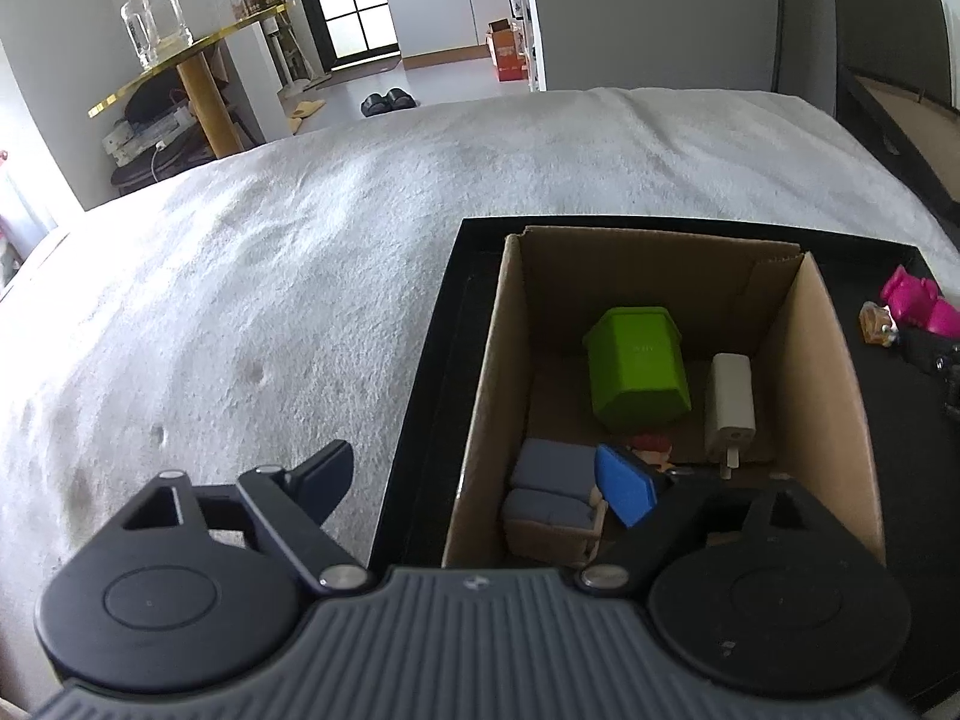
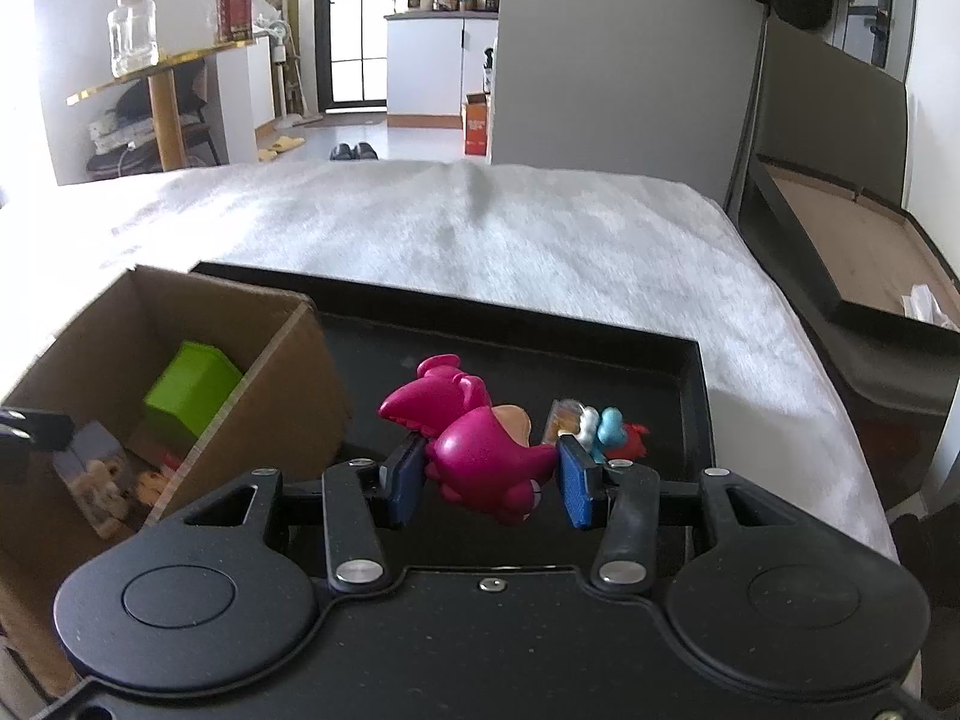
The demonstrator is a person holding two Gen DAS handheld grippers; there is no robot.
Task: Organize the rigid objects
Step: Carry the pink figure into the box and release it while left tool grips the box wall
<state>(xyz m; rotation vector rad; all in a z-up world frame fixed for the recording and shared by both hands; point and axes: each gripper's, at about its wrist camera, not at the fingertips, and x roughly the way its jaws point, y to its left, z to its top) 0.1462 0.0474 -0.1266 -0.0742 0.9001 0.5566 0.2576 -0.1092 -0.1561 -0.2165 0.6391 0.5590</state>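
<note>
My right gripper (image 2: 489,474) is shut on a pink toy figure (image 2: 474,438) and holds it above the black tray (image 2: 600,354). Just right of it on the tray stand a small blue and red figure (image 2: 615,432) and an amber piece (image 2: 564,417). My left gripper (image 1: 474,474) is open and holds nothing; its jaws straddle the left wall of the cardboard box (image 1: 828,396), with the right finger inside. In the box lie a green bin (image 1: 636,366), a white charger plug (image 1: 729,408), a toy sofa (image 1: 552,504) and a red-haired figure (image 1: 651,450).
The tray rests on a white fleecy bed cover (image 1: 270,276), with the box at its left end. A dark bed frame (image 2: 840,252) runs along the right side. Beyond the bed stand a gold-edged side table (image 1: 180,72) and a glass jar (image 1: 150,15).
</note>
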